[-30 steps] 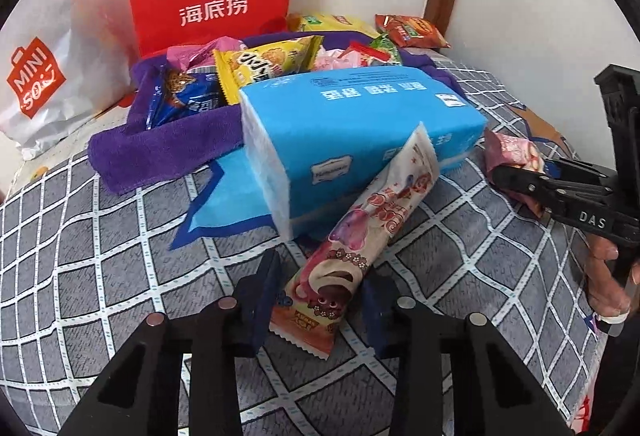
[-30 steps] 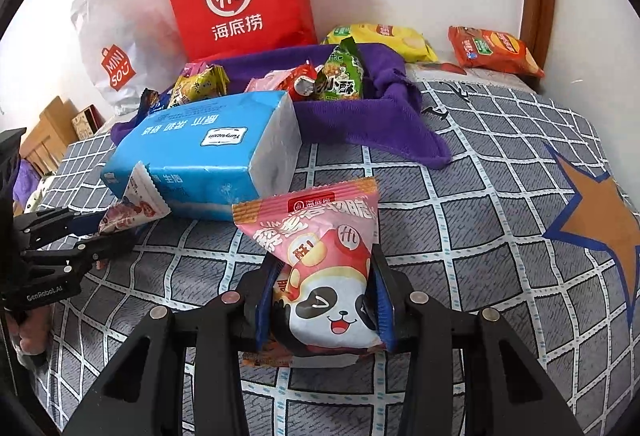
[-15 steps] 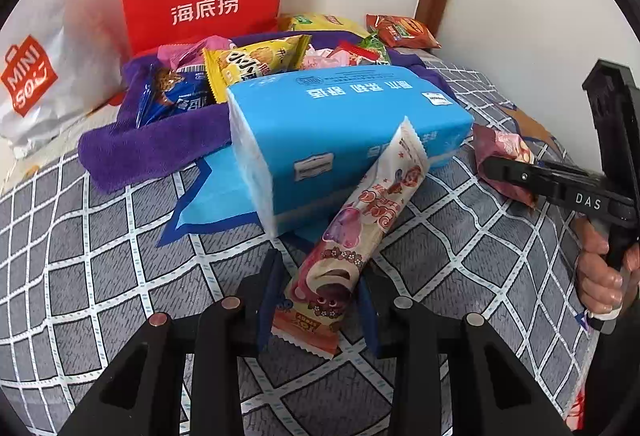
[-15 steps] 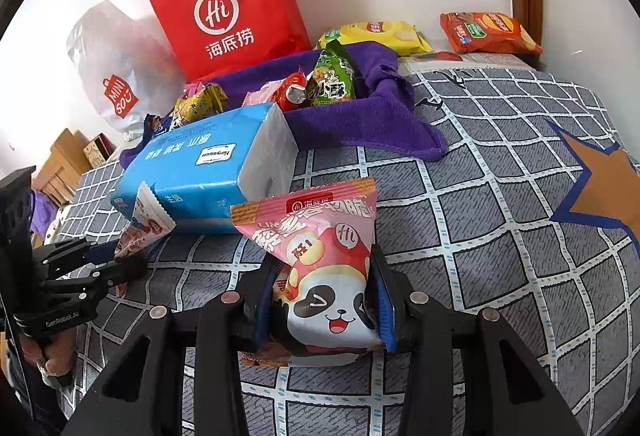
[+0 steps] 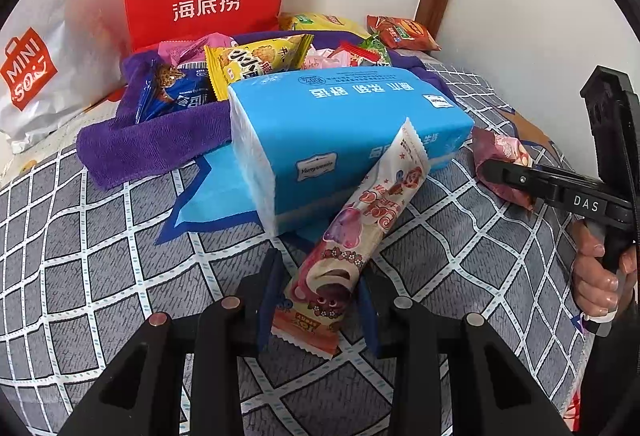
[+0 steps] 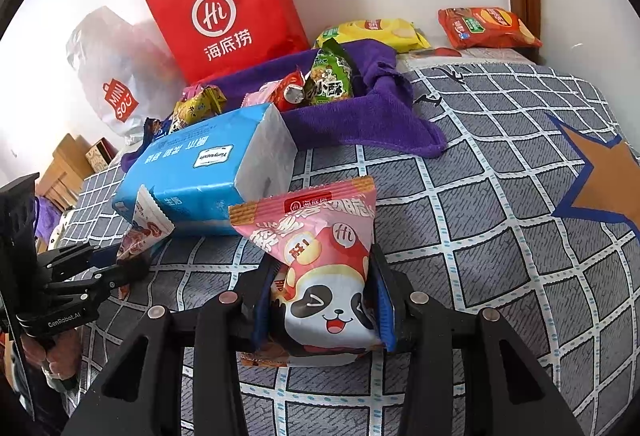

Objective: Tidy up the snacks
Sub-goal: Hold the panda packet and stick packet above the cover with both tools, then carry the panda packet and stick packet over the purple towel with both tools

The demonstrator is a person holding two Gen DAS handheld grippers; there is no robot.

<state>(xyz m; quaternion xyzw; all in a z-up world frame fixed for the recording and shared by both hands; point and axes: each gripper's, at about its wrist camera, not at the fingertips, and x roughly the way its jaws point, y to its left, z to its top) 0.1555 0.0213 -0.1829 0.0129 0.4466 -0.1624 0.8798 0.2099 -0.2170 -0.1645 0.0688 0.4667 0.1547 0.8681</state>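
A long wafer pack (image 5: 352,232) is pinched in the left gripper (image 5: 318,310) and a panda pack (image 6: 320,276) in the right gripper (image 6: 324,310) above the bedspread (image 6: 500,236), several snacks already gathered on the purple towel (image 6: 360,120), two chip bags left by the wall.

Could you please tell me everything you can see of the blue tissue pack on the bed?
The blue tissue pack is a soft, glossy plastic-wrapped block with white print, a small white label and white tissue showing at one end. It lies flat on the checked bedspread, unopened as far as can be seen, just in front of the purple towel. Neither tool grips it.
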